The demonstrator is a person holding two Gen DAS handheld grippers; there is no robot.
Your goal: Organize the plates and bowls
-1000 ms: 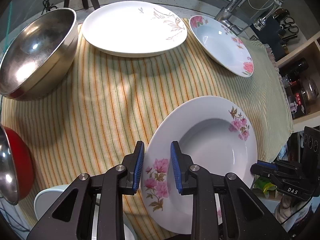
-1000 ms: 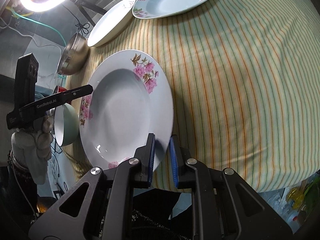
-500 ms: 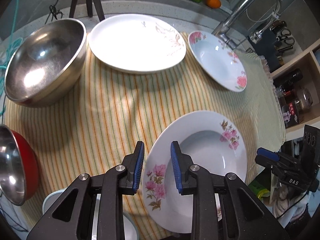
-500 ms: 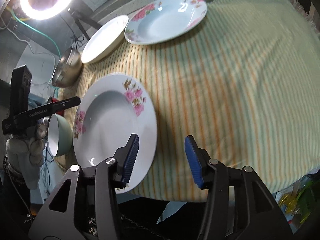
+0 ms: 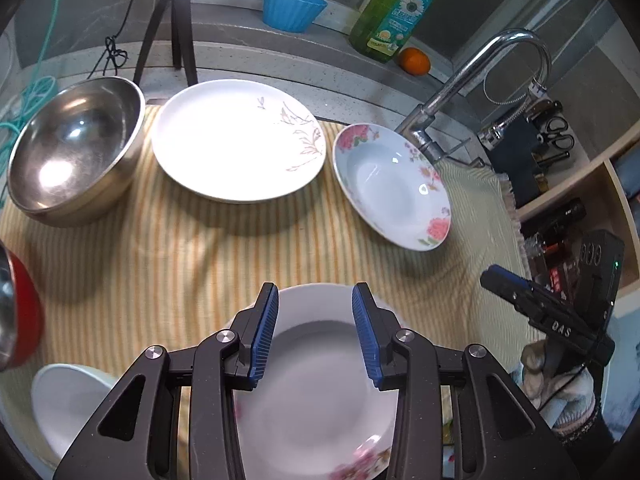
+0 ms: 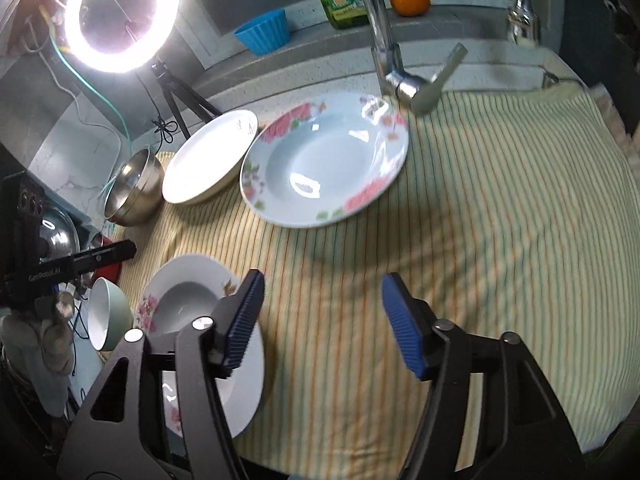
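Since a second ago: both grips let go of the near flowered plate [image 5: 320,392], both tools lifted back from it, plate left flat on the striped cloth [image 5: 168,264]. Left wrist view: left tool [image 5: 314,334] opening, pads spread and hanging above the near flowered plate's well, nothing pinched; plate directly under and just ahead of the pads. Beyond that plate, toward the faucet [image 5: 472,92], the far flowered plate [image 5: 394,186]; left of that, the large white plate [image 5: 238,140], then the steel bowl [image 5: 76,148] at the cloth's left end. Pale bowl [image 5: 68,400] and red-sided bowl [image 5: 20,312] left of the near flowered plate. Right wrist view: right tool [image 6: 322,322] opening, pads wide apart over bare cloth, nothing between them; near flowered plate [image 6: 192,300] off to the left of the pads, partly behind the left finger. Far flowered plate [image 6: 326,160] straight ahead of this tool, below the faucet [image 6: 384,40], well apart from the pads. Judged from this: right hand nearer the far flowered plate, with its near rim facing the tool; likely next a reach forward to that rim, to stack the matching pair.
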